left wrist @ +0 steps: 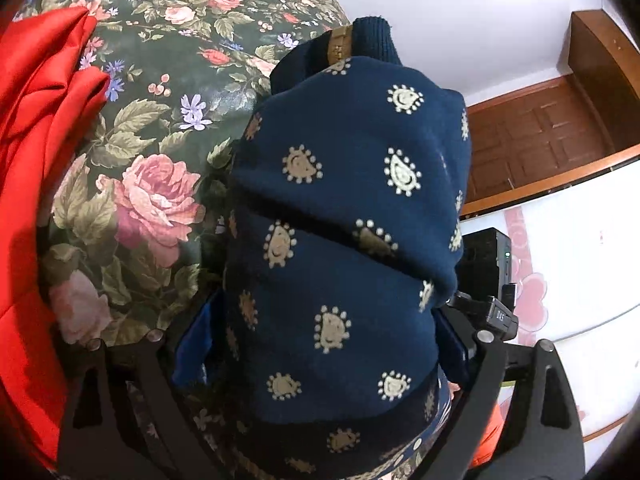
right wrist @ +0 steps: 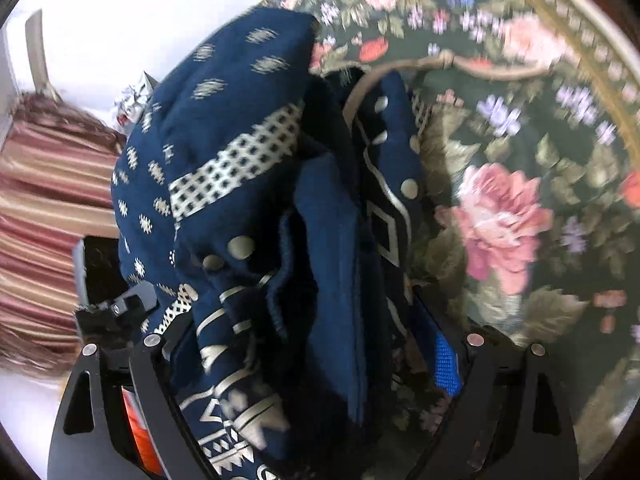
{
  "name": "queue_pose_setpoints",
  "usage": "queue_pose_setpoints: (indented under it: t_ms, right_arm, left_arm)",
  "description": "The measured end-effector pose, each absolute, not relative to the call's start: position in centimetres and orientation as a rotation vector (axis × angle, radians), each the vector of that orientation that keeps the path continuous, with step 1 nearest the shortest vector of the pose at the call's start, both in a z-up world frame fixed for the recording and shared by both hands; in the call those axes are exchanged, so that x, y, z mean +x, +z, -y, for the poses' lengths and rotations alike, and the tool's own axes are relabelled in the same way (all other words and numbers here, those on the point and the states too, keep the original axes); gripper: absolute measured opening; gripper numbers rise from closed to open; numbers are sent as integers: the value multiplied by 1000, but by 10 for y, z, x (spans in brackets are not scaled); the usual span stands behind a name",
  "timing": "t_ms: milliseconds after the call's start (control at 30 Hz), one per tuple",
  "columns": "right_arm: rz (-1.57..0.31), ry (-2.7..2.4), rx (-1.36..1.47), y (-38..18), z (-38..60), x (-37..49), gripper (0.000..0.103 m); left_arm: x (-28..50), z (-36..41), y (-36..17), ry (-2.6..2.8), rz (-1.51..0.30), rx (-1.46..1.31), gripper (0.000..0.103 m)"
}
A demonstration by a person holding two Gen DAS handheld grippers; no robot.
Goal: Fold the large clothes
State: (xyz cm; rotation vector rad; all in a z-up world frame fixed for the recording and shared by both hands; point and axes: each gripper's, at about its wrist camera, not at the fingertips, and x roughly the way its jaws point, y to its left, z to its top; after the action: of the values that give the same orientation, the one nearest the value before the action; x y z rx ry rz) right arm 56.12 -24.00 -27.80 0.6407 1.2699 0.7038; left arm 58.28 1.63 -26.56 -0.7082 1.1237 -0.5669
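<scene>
A navy blue knit garment (left wrist: 344,232) with cream paisley marks fills the left wrist view, bunched between the fingers of my left gripper (left wrist: 320,356), which is shut on it and holds it above the floral surface (left wrist: 152,128). Its ribbed cuff points up at the far end. In the right wrist view the same navy garment (right wrist: 256,184), with cream bands and metal snaps, is bunched between the fingers of my right gripper (right wrist: 316,360), which is shut on it. The blue finger pads (right wrist: 446,364) mostly hide under cloth.
A red cloth (left wrist: 36,152) lies on the left of the floral surface. A gold-trimmed edge (right wrist: 580,52) curves along the floral surface. A brown wooden door (left wrist: 544,136), a black box (left wrist: 484,260) and striped curtains (right wrist: 44,200) stand beyond.
</scene>
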Motion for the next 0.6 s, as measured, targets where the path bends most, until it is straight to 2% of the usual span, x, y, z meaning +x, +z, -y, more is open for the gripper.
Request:
queue_pose_setpoints:
  t_ms: [100, 133, 200, 267, 367, 600]
  right_arm:
    - [-1259, 697, 636, -272, 233, 557, 86]
    - [-1252, 691, 630, -268, 232, 555, 82]
    - [-1232, 693, 620, -259, 227, 549, 70]
    - [-1213, 699, 599, -243, 217, 545, 52]
    - [-1202, 706, 580, -223, 207, 537, 40]
    - [-1135, 747, 552, -154, 169, 521, 38]
  left_arm:
    - [583, -15, -264, -560, -1121, -706, 90]
    - [581, -16, -262, -556, -1116, -706, 88]
    - [579, -14, -257, -551, -1105, -698, 81]
    - [580, -16, -252, -544, -1102, -698, 77]
    - [575, -21, -237, -527, -1079, -710, 74]
    - [552, -49, -163, -520, -988, -637, 71]
